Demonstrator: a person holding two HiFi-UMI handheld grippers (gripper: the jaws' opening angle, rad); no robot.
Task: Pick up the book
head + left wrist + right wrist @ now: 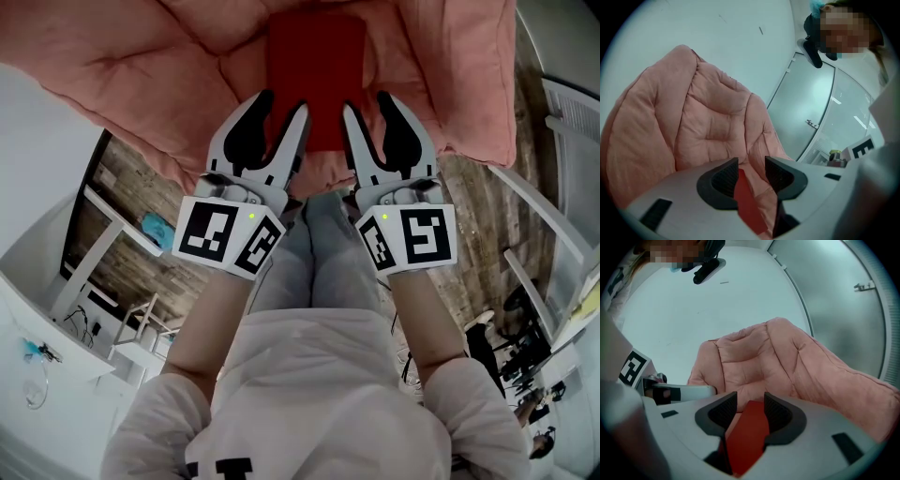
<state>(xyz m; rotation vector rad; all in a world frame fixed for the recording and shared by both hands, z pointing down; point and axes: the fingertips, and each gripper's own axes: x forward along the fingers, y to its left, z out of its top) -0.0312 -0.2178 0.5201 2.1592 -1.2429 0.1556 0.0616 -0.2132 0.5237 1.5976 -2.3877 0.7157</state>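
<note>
No legible text; perhaps cropped black lettering point(217, 468) on shirt point(319, 394)

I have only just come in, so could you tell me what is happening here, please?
A person holds a gripper in each hand above a red book that lies on a pink cushion. The left gripper and the right gripper point at the book's near edge, one on each side. Both have their jaws apart and neither grips the book, so it is not yet picked up.

Side by side, the left tongs point(283, 100) and right tongs point(366, 101) tilt downward, both pairs of jaws apparently parted
</note>
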